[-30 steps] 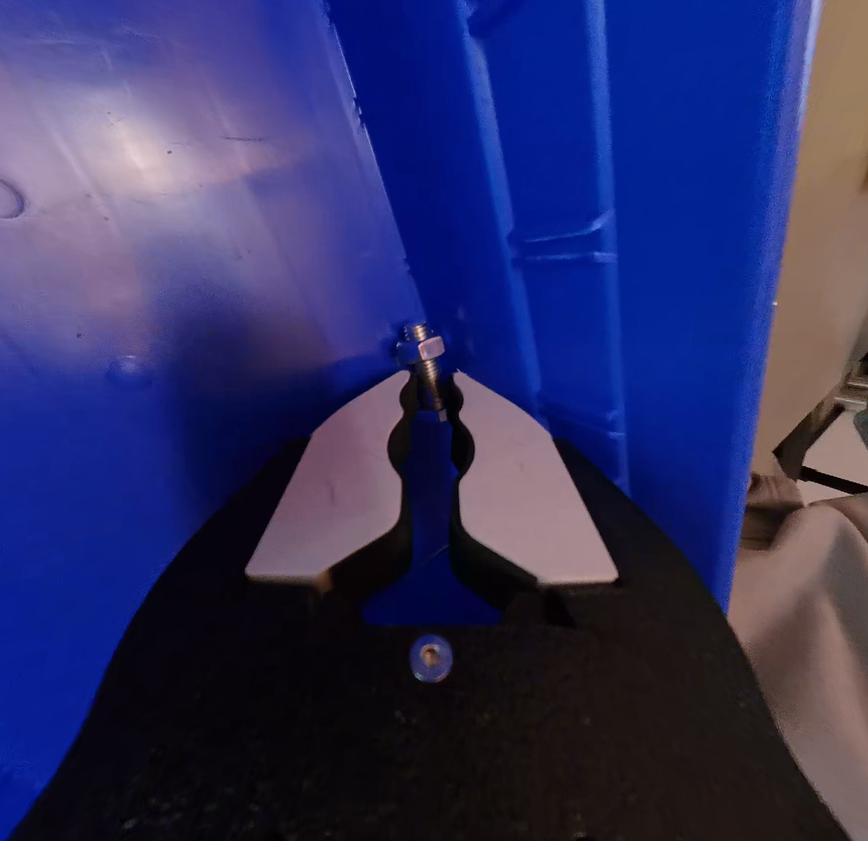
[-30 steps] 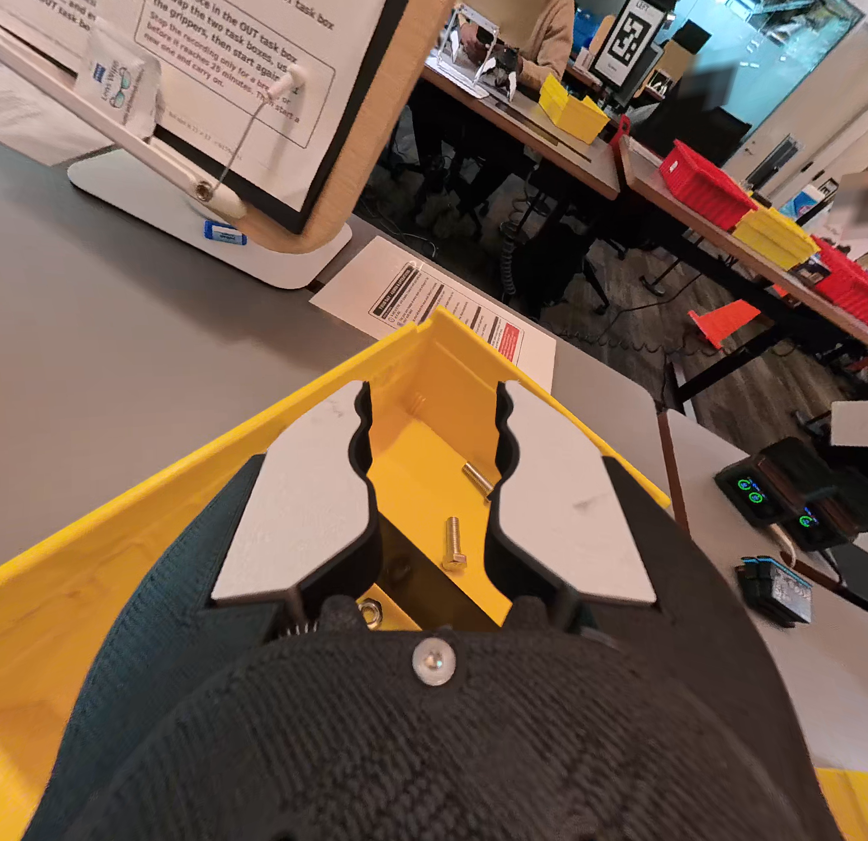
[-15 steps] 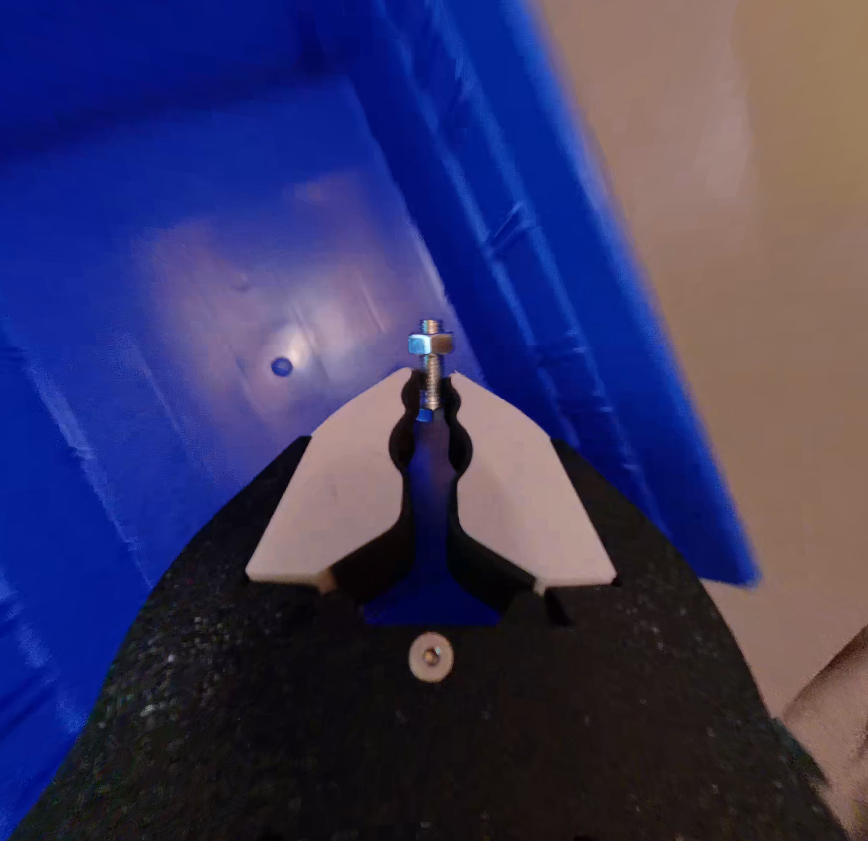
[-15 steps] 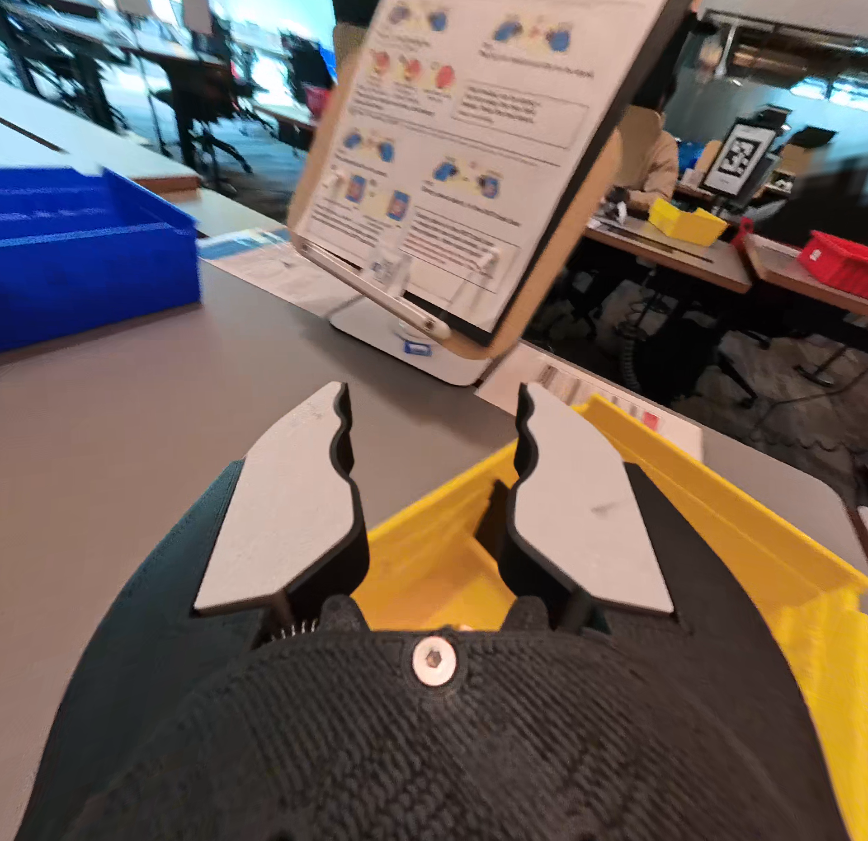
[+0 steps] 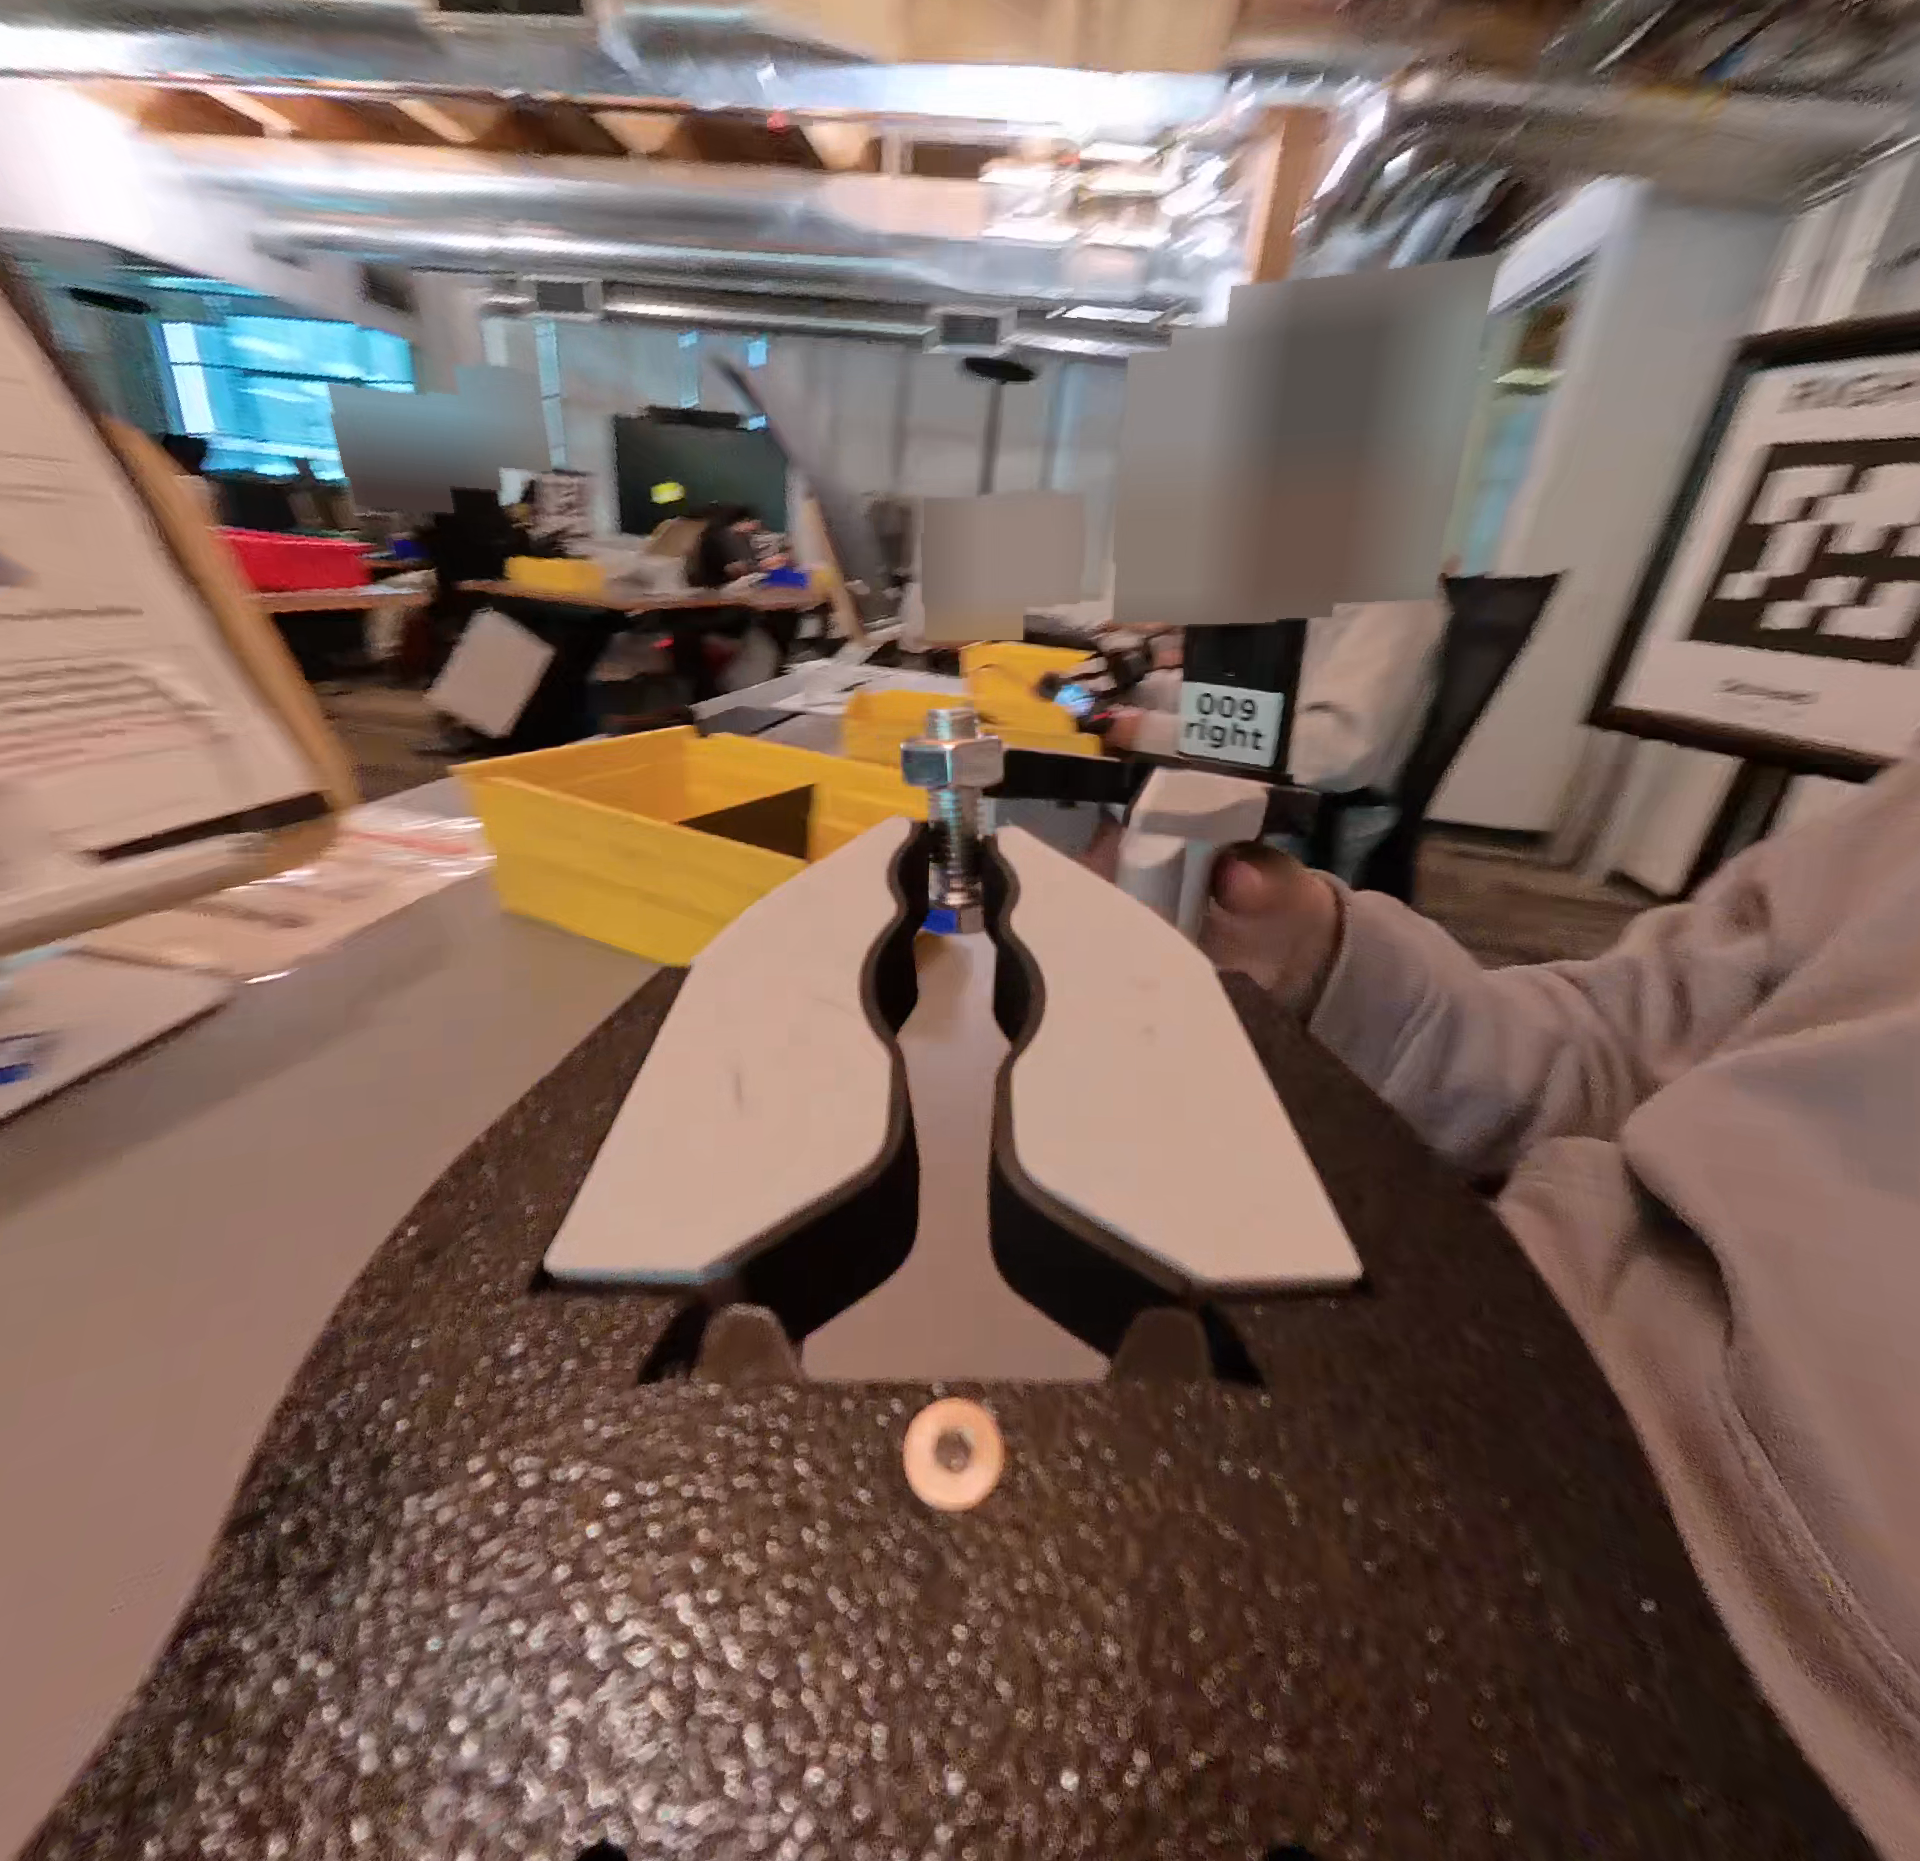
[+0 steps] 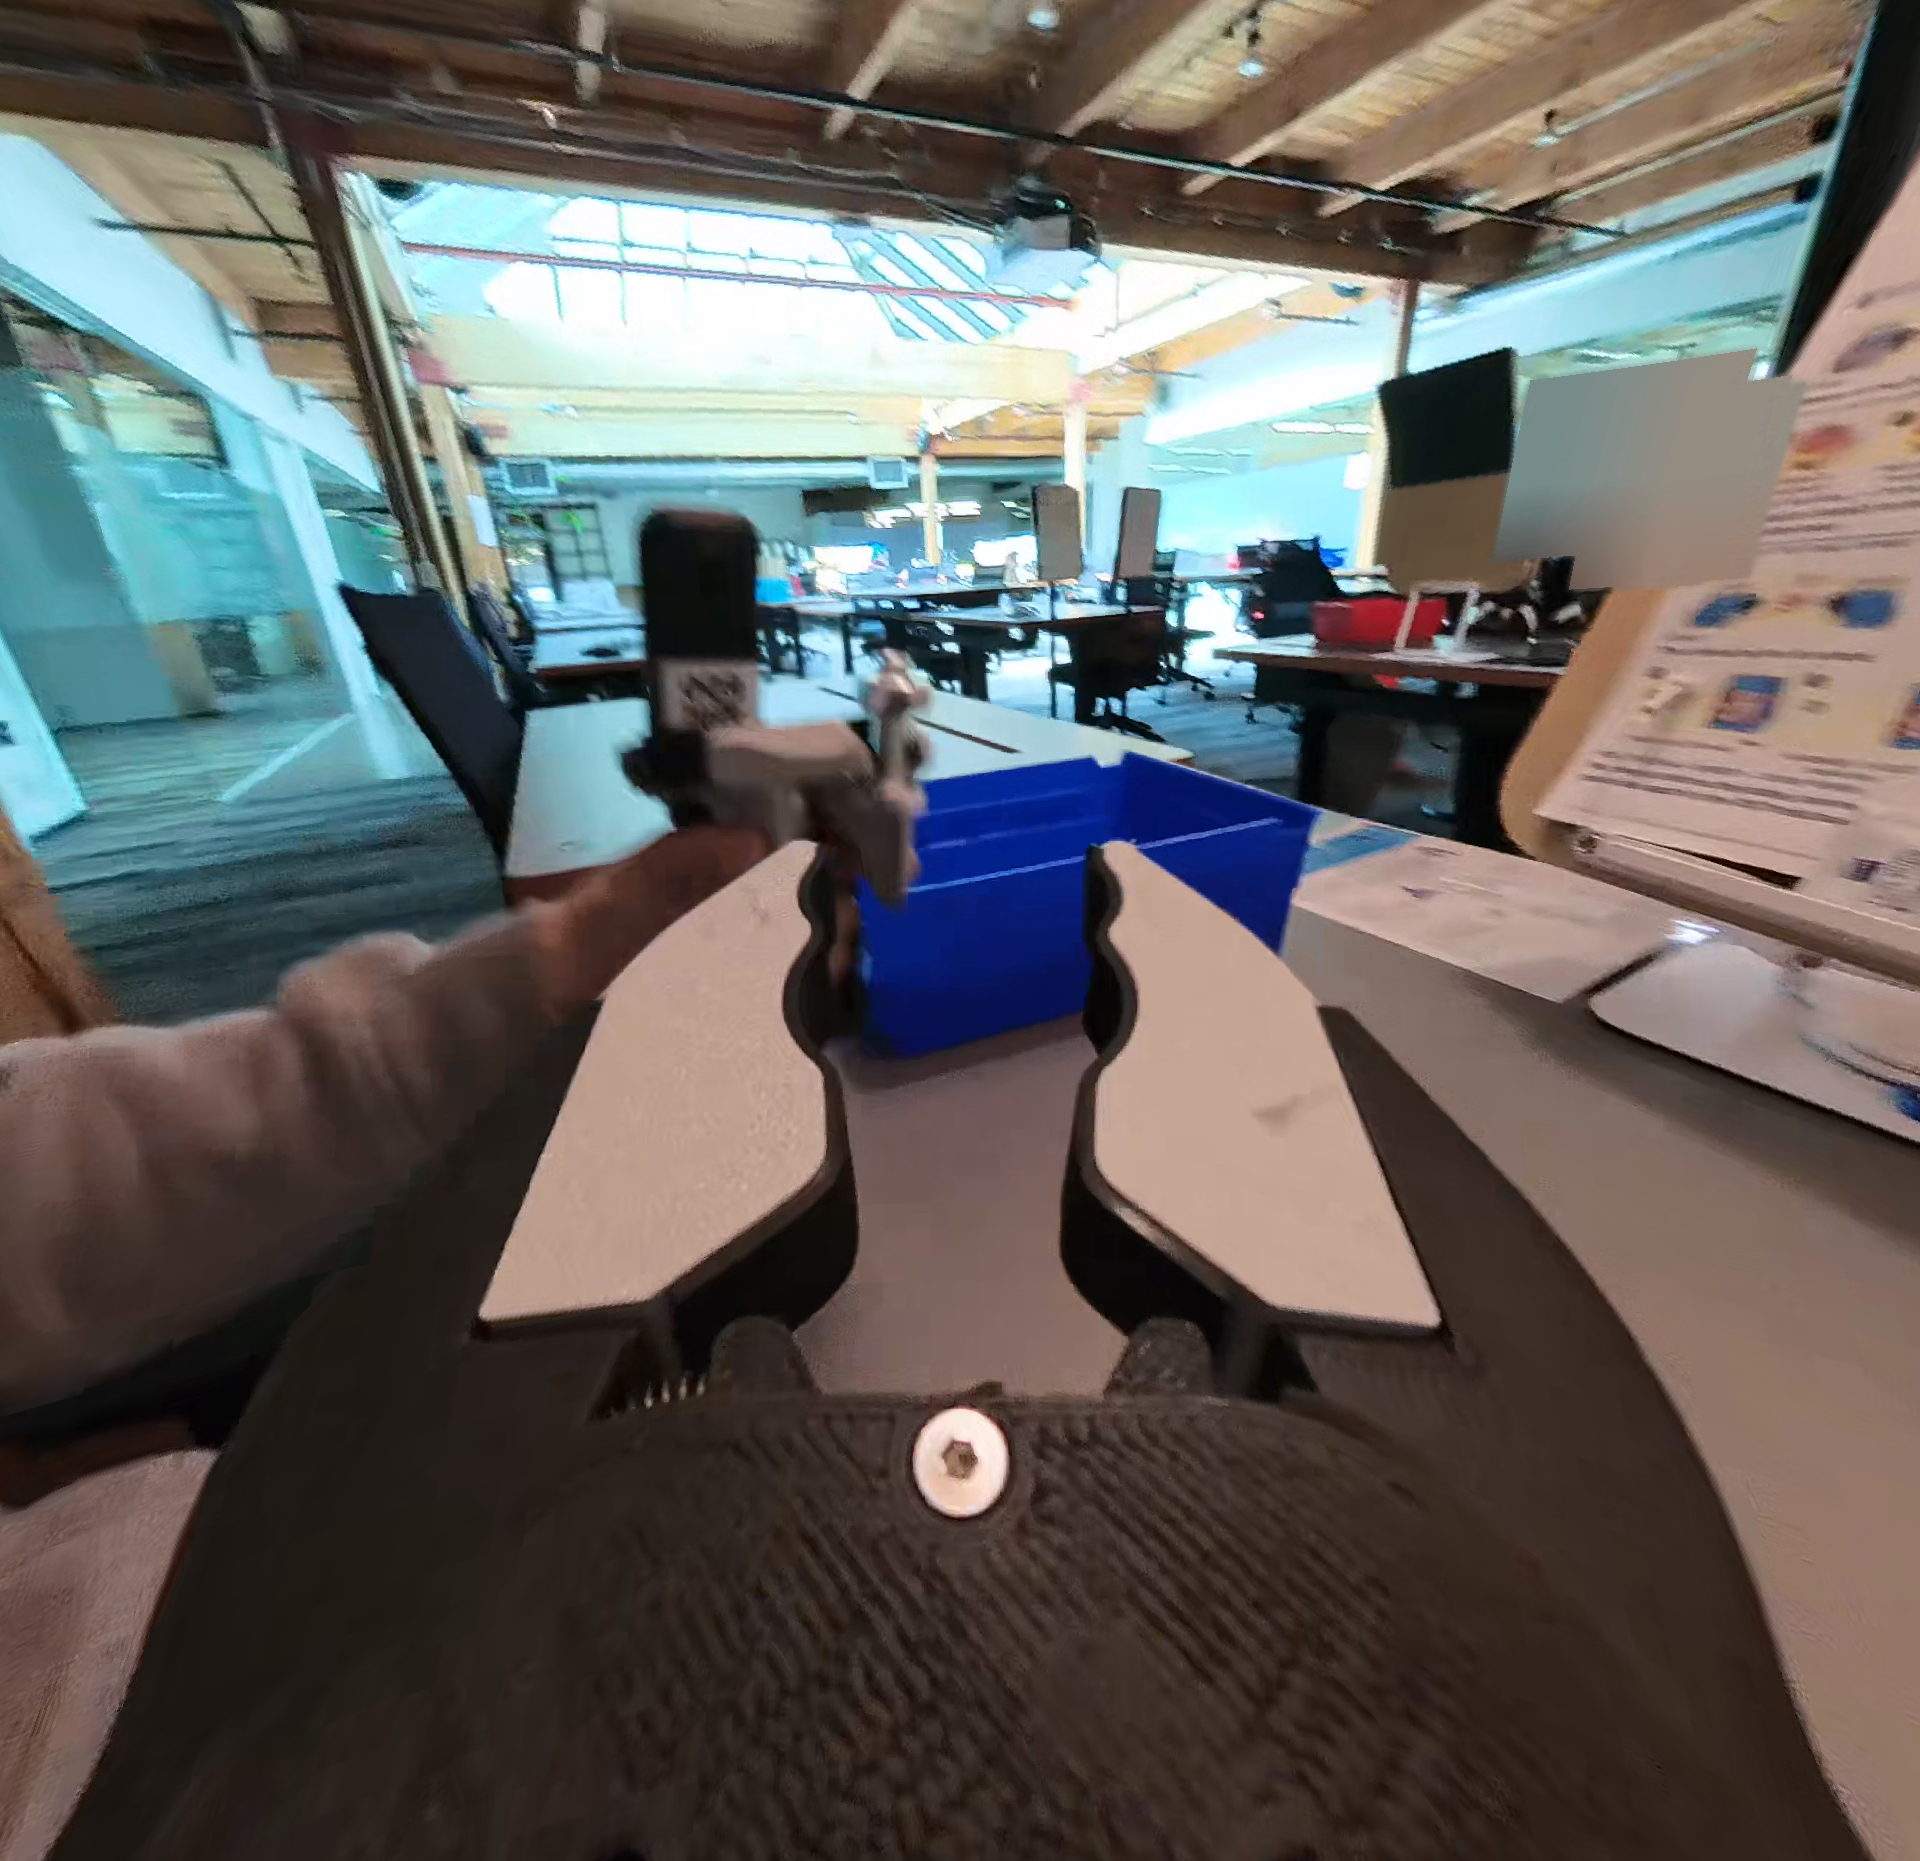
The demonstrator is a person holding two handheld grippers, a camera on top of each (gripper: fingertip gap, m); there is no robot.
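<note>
The left gripper [image 5: 954, 855] is pinching a silver bolt [image 5: 951, 824] with a nut [image 5: 949, 762] on it. Its two fingers [image 5: 790, 1032] are pressing on the bolt's shaft near the tips, and the bolt is standing straight up in the middle of the frame, with the nut sitting above the fingertips.

The left wrist view is showing things the other view is not. A yellow bin [image 5: 623, 845] is sitting on the grey bench [image 5: 260, 1084] at middle left, just behind the bolt. The other gripper's handle [image 5: 1195, 835] is showing at middle right, held in a hand [image 5: 1268, 918] with a pale sleeve [image 5: 1558, 1032]. A black and white marker board [image 5: 1787, 554] is standing at the far right.

The right wrist view is showing a blue bin [image 6: 1081, 897] on the bench, right in the middle of the frame behind the fingertips. The right gripper [image 6: 951, 876] is holding its fingers [image 6: 686, 1105] wide apart with only air between them. In the upper left of that frame the left gripper and its bolt are showing again, but they are blurry and hard to make out. A paper stand [image 6: 1766, 689] is cut off at the right edge.

The bottom end of the bolt is partly hidden by the left gripper's fingers. The far room is smeared in both views.
</note>
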